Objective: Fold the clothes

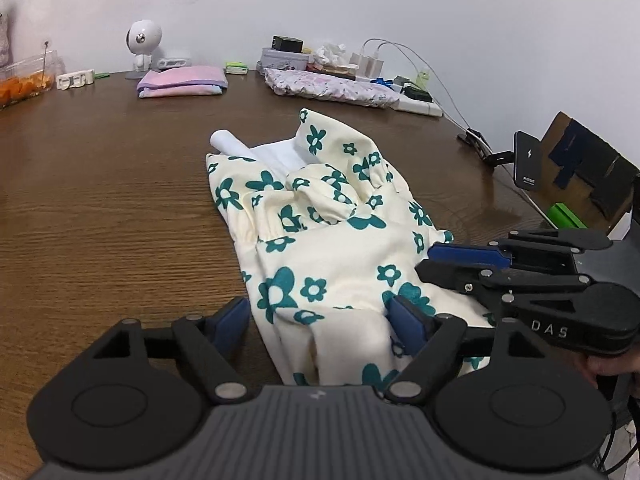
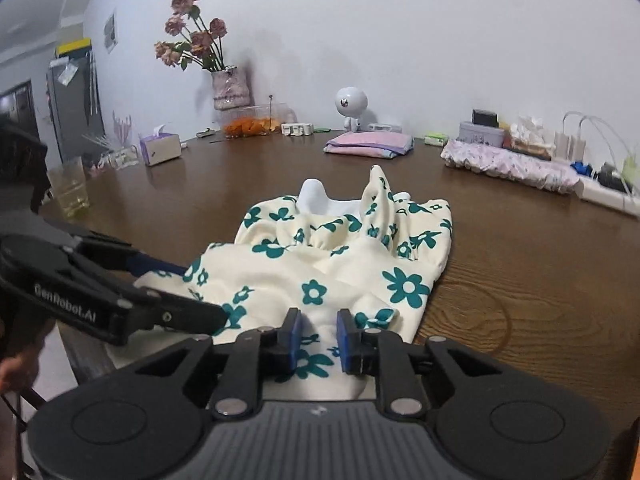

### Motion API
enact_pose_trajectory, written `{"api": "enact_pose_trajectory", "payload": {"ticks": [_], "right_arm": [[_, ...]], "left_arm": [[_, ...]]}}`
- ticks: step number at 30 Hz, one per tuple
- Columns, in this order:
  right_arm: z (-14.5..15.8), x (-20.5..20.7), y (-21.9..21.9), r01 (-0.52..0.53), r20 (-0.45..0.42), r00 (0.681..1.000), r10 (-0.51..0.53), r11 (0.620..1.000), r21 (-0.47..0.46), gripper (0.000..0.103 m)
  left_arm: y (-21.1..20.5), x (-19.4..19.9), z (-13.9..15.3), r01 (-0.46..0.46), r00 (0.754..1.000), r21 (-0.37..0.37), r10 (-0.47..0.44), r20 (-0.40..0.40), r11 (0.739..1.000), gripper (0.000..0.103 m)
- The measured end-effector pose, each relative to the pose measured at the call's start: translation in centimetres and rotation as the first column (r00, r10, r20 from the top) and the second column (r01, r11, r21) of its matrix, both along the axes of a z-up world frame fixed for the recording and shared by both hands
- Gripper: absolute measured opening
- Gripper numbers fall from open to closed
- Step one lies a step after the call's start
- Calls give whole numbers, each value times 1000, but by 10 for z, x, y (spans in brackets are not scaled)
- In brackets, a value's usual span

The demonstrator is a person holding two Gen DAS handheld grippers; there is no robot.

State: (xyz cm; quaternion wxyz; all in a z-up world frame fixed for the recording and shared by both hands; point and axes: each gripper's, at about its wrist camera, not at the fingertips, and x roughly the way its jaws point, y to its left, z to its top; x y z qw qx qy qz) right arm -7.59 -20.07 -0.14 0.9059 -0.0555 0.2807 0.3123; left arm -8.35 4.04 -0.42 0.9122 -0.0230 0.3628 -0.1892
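Left wrist view: the left gripper [image 1: 318,322] stands wide, its pads straddling the near hem of the cream floral garment [image 1: 320,240], which runs away up the centre of the wooden table [image 1: 100,200]. The right gripper [image 1: 434,262] lies at lower right.

Right wrist view: the right gripper [image 2: 318,336] is nearly closed, pinching a raised fold of the garment's [image 2: 320,272] near edge. A folded pink cloth [image 2: 368,145] lies well beyond.

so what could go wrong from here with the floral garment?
1. The floral garment lies bunched near the table edge; a pull toward the person could drag it off.
2. The right gripper has only a small fold between its narrow jaws, so the cloth may slip out.
3. The left gripper stands open around the hem without pinching it; lifting now would probably raise one side only and skew the fold.
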Motion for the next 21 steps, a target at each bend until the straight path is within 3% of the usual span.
{"api": "enact_pose_trajectory", "payload": {"ticks": [4, 9, 11, 13, 15, 17, 20, 21], "right_arm": [[0, -16, -7, 5, -6, 1000, -5, 1000, 0, 18], [1, -49, -23, 0, -17, 1000, 0, 1000, 28, 18], [1, -57, -27, -3, -16, 1000, 4, 999, 38, 18], [0, -58, -29, -13, -16, 1000, 14, 999, 45, 18], [-1, -57, -33, -19, -24, 1000, 21, 998, 66, 18], [-2, -56, -36, -25, -28, 999, 28, 996, 80, 18], [-2, -54, -37, -37, -34, 999, 40, 996, 81, 18], [-1, -54, -37, -42, -38, 998, 45, 996, 77, 18]], "left_arm": [[-5, -15, 2, 16, 1000, 14, -16, -15, 1000, 79], [-10, -36, 6, -7, 998, 30, 9, -58, 1000, 87], [-14, -52, 13, 16, 1000, 79, -17, 13, 997, 87], [-24, -74, 20, 41, 988, 210, -71, 137, 977, 89], [-37, -101, 22, 57, 953, 366, -160, 256, 929, 100], [-47, -129, 19, 101, 892, 474, -290, 346, 875, 103], [-63, -163, 1, 195, 778, 659, -524, 347, 726, 103], [-67, -169, -6, 211, 752, 703, -573, 327, 679, 103]]}}
